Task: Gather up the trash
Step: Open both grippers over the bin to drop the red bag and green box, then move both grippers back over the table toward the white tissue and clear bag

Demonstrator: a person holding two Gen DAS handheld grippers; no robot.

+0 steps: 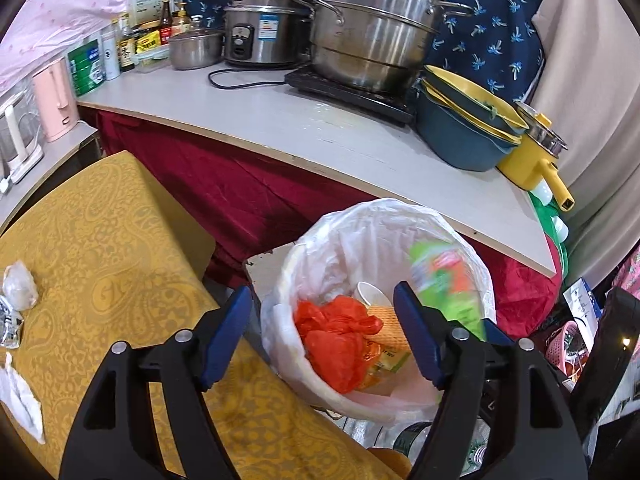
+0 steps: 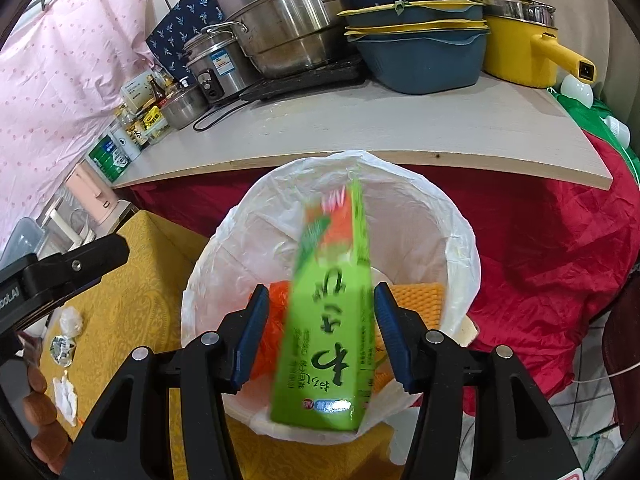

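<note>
While both grippers hang over the white-lined trash bin (image 2: 460, 240), the right gripper (image 2: 320, 344) has its blue pads spread on either side of a green drink carton (image 2: 324, 340), which shows motion blur and stands clear of both pads, its far end over the bin mouth. Alongside, the left gripper (image 1: 324, 336) stands wide apart and empty above the bin's near rim. Inside the bin lie a crumpled orange bag (image 1: 336, 336), a paper cup (image 1: 370, 294) and a yellow mesh piece (image 2: 416, 296). Left of the bin, crumpled scraps (image 1: 18, 292) lie on a yellow patterned cloth (image 1: 120, 260). Beyond the bin, a pale counter (image 1: 320, 136) carries steel pots (image 1: 372, 36), stacked blue basins (image 1: 460, 132) and a yellow pan (image 1: 532, 160).
</note>
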